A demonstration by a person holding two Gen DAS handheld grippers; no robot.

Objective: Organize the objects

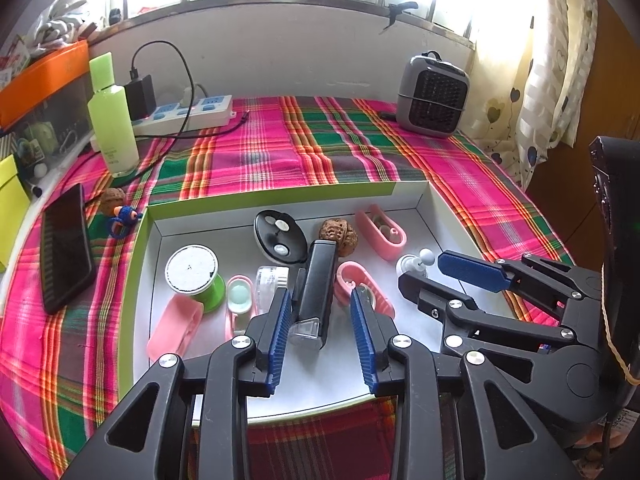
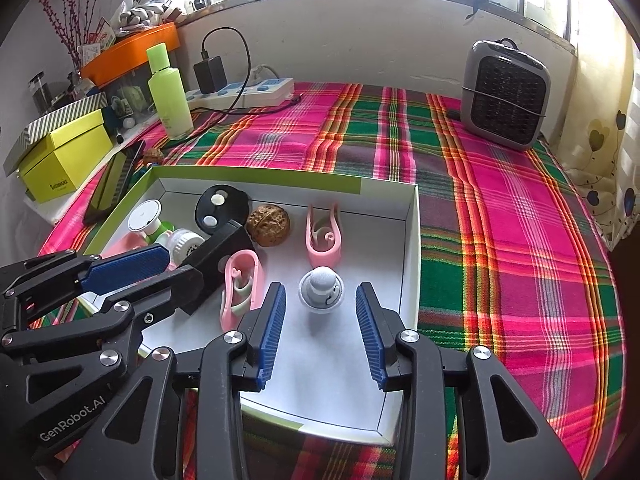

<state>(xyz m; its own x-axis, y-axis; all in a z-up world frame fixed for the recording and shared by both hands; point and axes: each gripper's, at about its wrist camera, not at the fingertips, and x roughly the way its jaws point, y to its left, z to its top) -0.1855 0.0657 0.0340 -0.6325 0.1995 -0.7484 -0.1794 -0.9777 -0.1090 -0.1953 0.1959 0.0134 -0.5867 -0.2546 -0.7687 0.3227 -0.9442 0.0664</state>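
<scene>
A shallow white box with a green rim point(image 1: 280, 196) point(image 2: 412, 240) lies on the plaid cloth and holds several small items. My left gripper point(image 1: 320, 300) is open around a black rectangular device point(image 1: 316, 288) that lies in the box; a gap shows on each side of it. My right gripper point(image 2: 320, 296) is open around a small white and grey figurine point(image 2: 321, 290) standing on the box floor, with neither pad touching it. Also in the box are a walnut point(image 2: 268, 220), pink clips point(image 2: 322, 236), a black oval case point(image 1: 278, 236) and a green spool point(image 1: 194, 276).
Left of the box lie a dark phone point(image 1: 66, 248) and a second walnut point(image 1: 112, 200) with a blue trinket. Behind stand a green bottle point(image 1: 112, 116), a power strip point(image 1: 188, 112) with a charger, and a grey heater point(image 2: 504, 96). A yellow box point(image 2: 64, 156) sits far left.
</scene>
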